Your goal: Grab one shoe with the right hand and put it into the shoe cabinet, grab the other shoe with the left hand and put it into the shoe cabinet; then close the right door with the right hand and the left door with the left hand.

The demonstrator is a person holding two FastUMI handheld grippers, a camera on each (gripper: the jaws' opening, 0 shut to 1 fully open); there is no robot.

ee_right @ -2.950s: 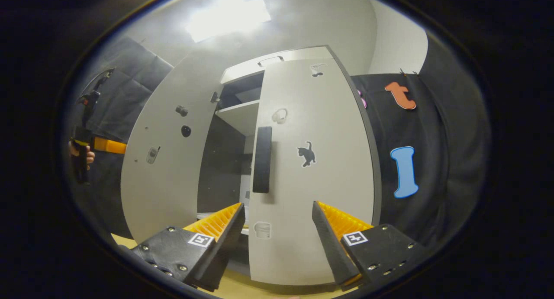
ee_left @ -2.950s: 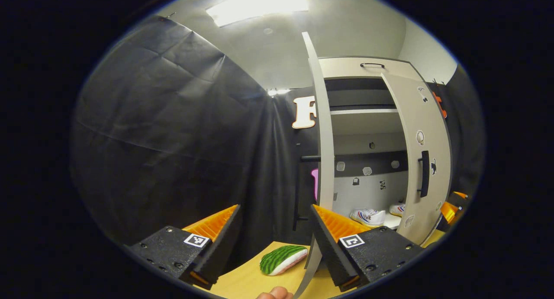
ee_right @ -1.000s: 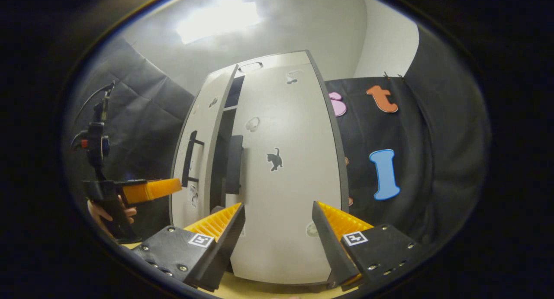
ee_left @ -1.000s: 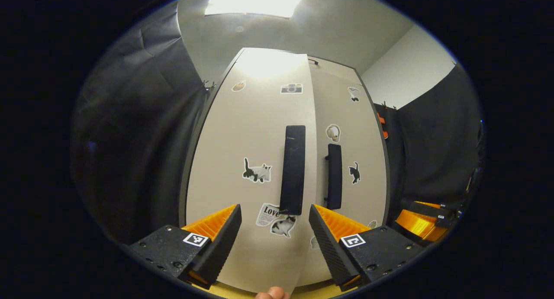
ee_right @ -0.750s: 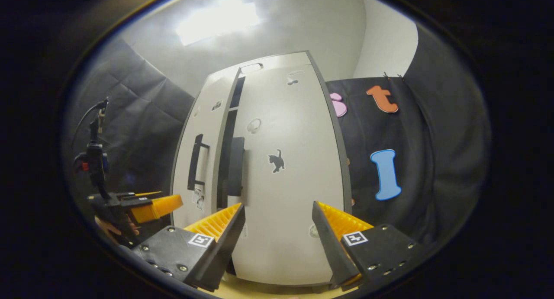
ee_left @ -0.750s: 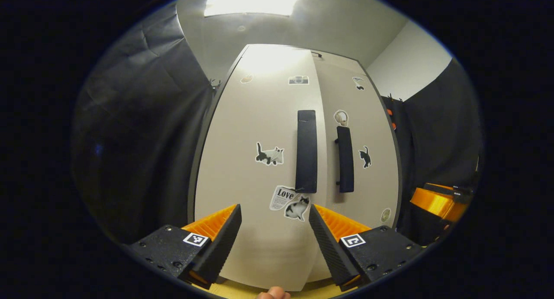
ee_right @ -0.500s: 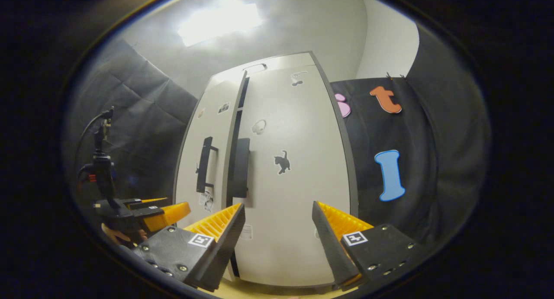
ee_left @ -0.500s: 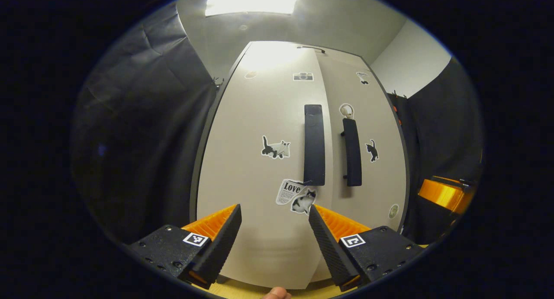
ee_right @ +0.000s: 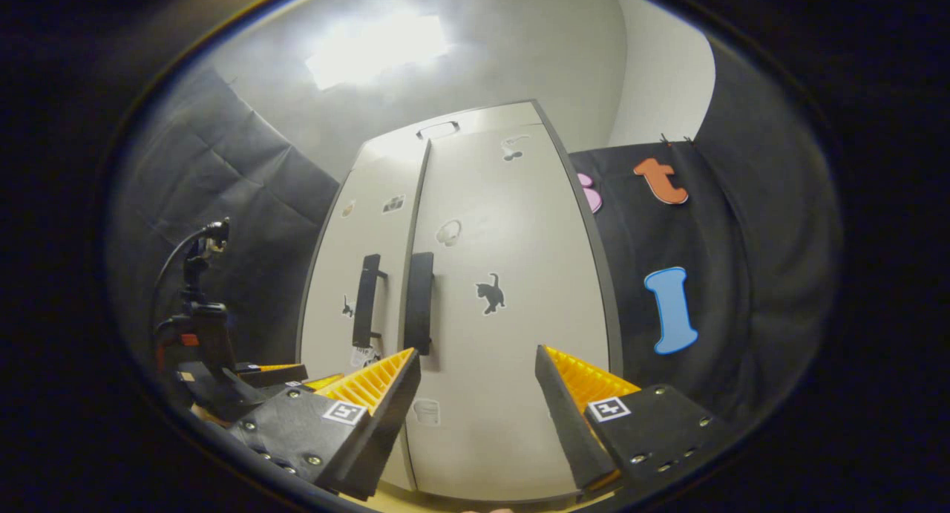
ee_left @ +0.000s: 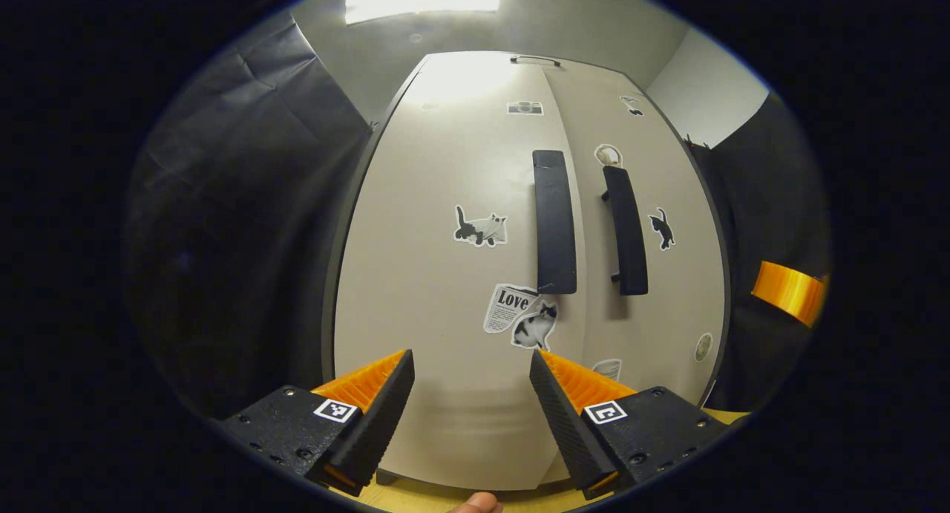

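The white shoe cabinet stands upright on the wooden table with both doors against its front. In the left gripper view the left door [ee_left: 445,275] carries cat stickers and a black handle [ee_left: 555,223]; the right door [ee_left: 668,275] has its own black handle [ee_left: 626,231]. My left gripper [ee_left: 469,383] is open, close in front of the left door's lower part. In the right gripper view the right door [ee_right: 512,335] and left door [ee_right: 356,275] meet with no gap. My right gripper [ee_right: 477,379] is open before the right door. The shoes are hidden.
Black cloth walls flank the cabinet on both sides. The wooden table edge [ee_left: 415,494] runs under the cabinet. The other gripper [ee_right: 245,376] sits low left in the right gripper view, and one finger [ee_left: 790,290] of the right gripper juts in at the right of the left gripper view.
Both doors swung from wide open to closed; the left door's last gap shut over the final second. Shoes and a green-striped object are now hidden. Both grippers stayed open.
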